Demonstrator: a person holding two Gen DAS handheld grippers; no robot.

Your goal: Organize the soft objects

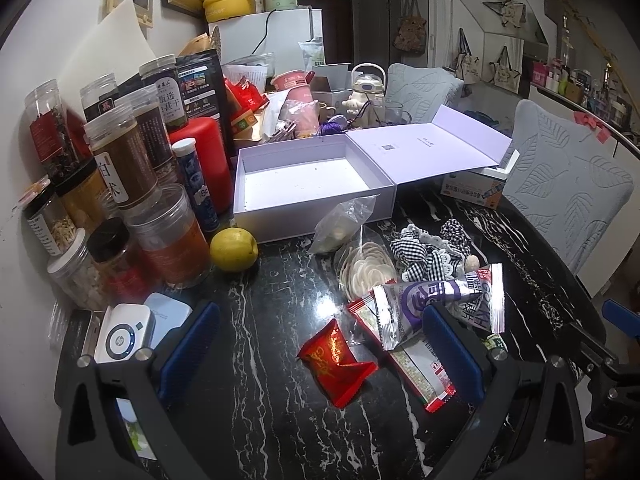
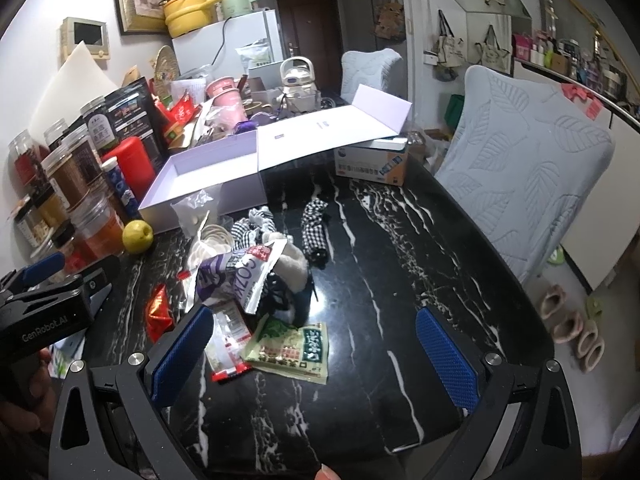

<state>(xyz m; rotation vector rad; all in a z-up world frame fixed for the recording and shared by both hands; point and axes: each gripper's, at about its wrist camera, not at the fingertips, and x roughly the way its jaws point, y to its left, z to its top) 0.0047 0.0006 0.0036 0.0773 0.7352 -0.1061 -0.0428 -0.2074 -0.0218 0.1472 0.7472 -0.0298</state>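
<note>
An open, empty lavender box (image 1: 308,176) (image 2: 200,184) lies on the black marble table (image 1: 256,400). In front of it is a pile: black-and-white gingham scrunchies (image 1: 424,256) (image 2: 314,228), a clear bag of cotton pads (image 1: 366,268), a purple-silver snack packet (image 1: 436,304) (image 2: 240,276), a red wrapper (image 1: 336,360), a long red-edged packet (image 1: 416,368) and a green sachet (image 2: 292,346). My left gripper (image 1: 320,348) is open, low over the table with the red wrapper between its fingers, not touching. My right gripper (image 2: 316,350) is open above the sachet.
Several jars (image 1: 120,168) and a red canister (image 1: 200,160) crowd the left side. A yellow fruit (image 1: 234,249) sits by the box. A small printer (image 1: 124,332) is at the near left. A carton (image 2: 372,162) props the box lid. Grey-covered chairs (image 2: 524,168) stand on the right.
</note>
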